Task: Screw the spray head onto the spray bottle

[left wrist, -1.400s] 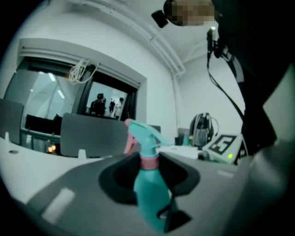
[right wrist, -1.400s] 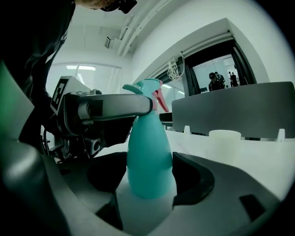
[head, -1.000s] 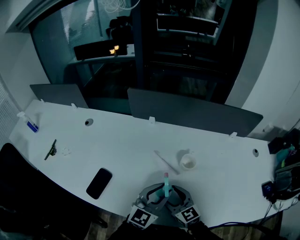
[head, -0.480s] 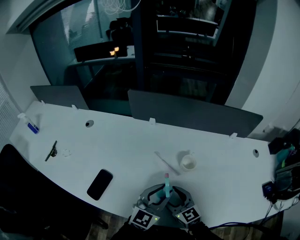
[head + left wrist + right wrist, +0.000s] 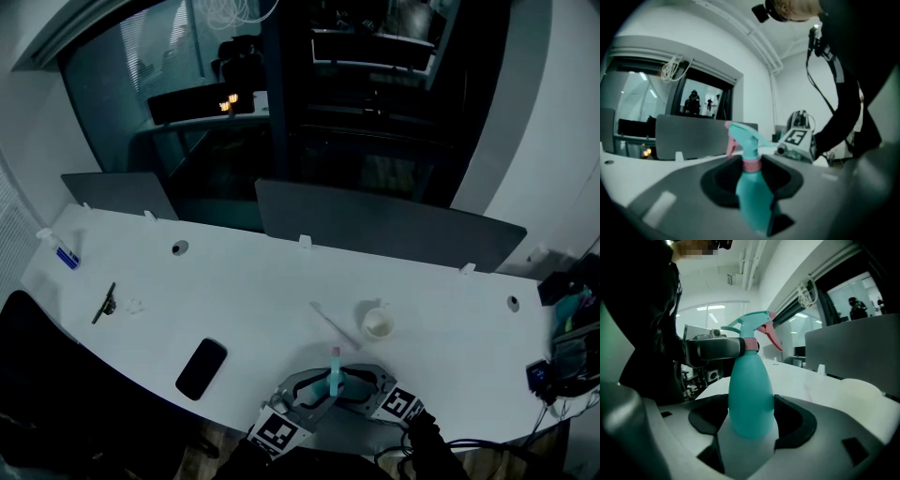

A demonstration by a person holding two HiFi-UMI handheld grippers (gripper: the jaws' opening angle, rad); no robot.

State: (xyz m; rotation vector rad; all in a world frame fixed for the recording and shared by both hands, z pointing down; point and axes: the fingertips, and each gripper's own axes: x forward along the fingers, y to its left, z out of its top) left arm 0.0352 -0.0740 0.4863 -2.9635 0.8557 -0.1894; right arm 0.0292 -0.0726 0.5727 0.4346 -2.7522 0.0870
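A teal spray bottle (image 5: 334, 378) stands upright near the table's front edge, with the teal spray head (image 5: 752, 323), pink trigger and pink collar (image 5: 751, 164) seated on its neck. My left gripper (image 5: 322, 391) is shut on the pink collar; its jaws (image 5: 717, 348) show clamped there in the right gripper view, and in its own view the left gripper (image 5: 752, 177) has the neck between the dark pads. My right gripper (image 5: 349, 388) is shut on the bottle's lower body (image 5: 751, 394), which the right gripper (image 5: 752, 423) holds between its pads. Its marker cube (image 5: 798, 138) shows behind the bottle.
On the white table (image 5: 244, 300) lie a dark phone (image 5: 202, 367), a white cup (image 5: 377, 323), a thin pale tube (image 5: 333, 325), a dark clip (image 5: 103, 303) and a small bottle (image 5: 58, 248) far left. Grey dividers (image 5: 375, 225) line the back edge. Cables and gear (image 5: 562, 366) sit at right.
The right gripper's marker cube has swung out to the right and slightly up around the bottle. The left gripper's cube shifted a little left. The bottle stays in place.
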